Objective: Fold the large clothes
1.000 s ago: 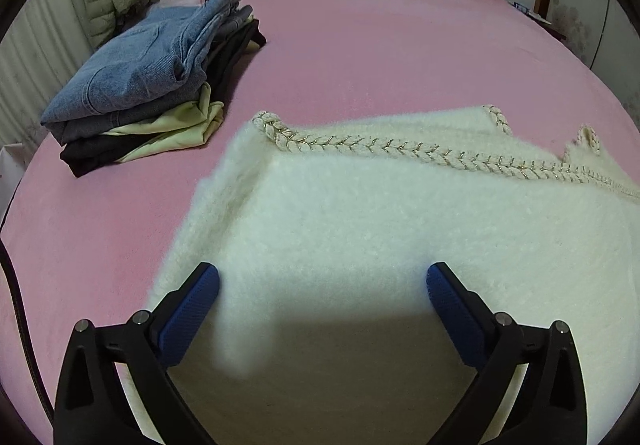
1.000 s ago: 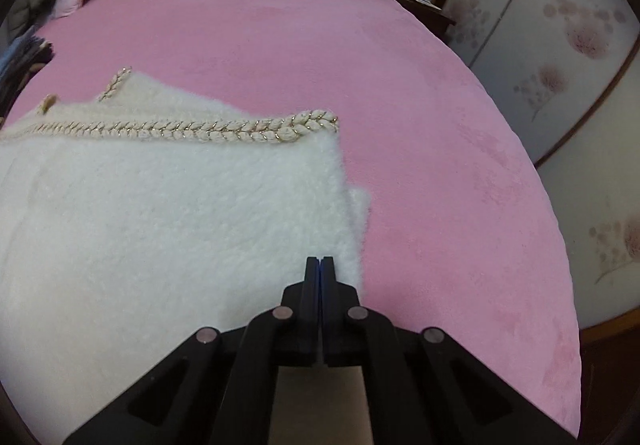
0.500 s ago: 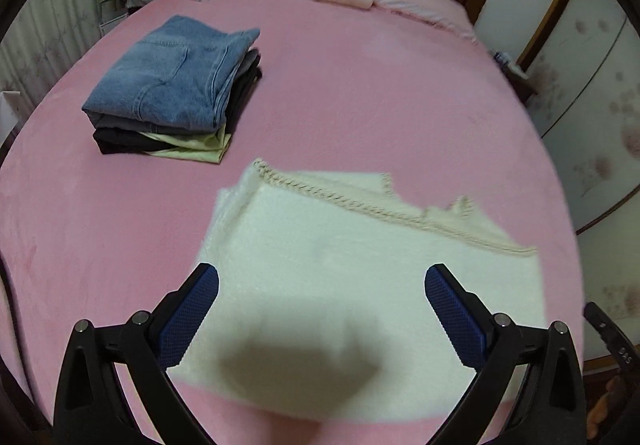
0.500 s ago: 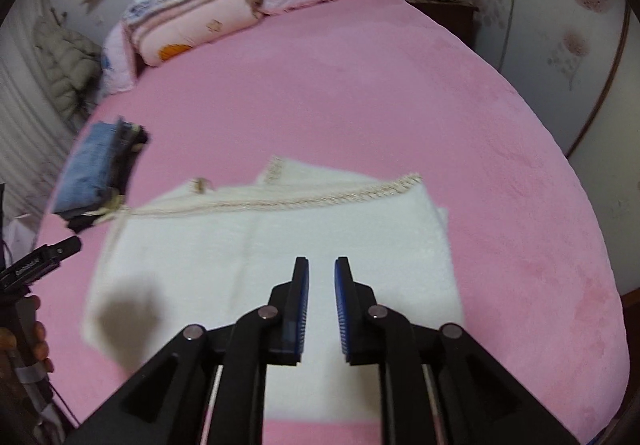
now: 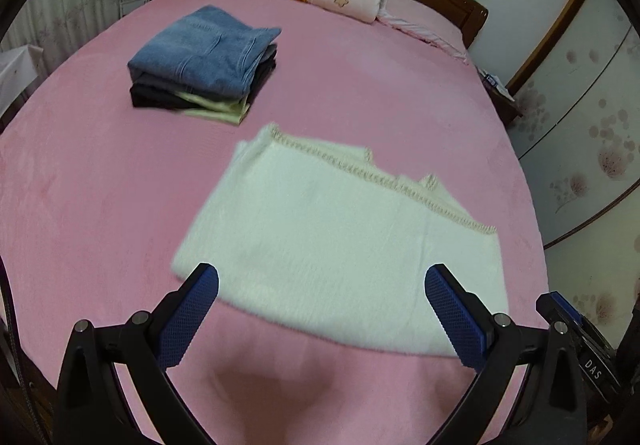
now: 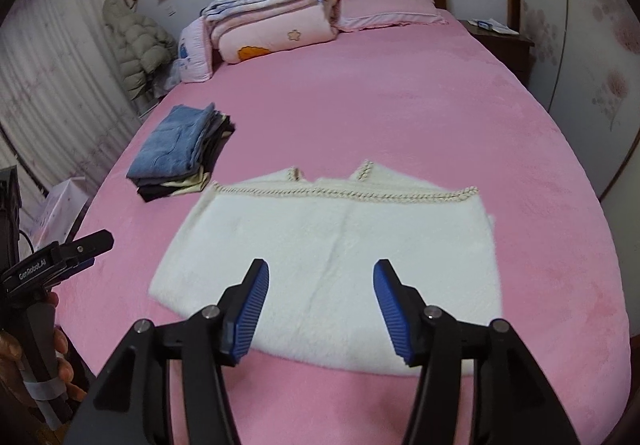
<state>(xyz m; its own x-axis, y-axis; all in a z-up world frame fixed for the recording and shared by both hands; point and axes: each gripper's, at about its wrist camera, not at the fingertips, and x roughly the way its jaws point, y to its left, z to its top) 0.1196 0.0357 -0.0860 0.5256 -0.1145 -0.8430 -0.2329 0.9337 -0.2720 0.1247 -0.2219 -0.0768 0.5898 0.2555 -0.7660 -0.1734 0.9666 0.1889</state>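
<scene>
pink bed (image 6: 400,117) fills both views. folded white sweater (image 6: 340,253) lies flat on it near the foot edge. stack of folded clothes (image 6: 180,149), jeans on top, sits beside the sweater's far left corner, apart. left tongs (image 5: 320,309) wide apart, empty. right tongs (image 6: 320,305) have just been opening, nothing between them.

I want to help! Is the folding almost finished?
Partly. A stack of folded clothes already sits on the pink bed. The white fluffy garment lies flat, folded over once. Neither left gripper nor right gripper holds anything; the right jaws have just been opening. It probably still needs folding smaller and stacking.
</scene>
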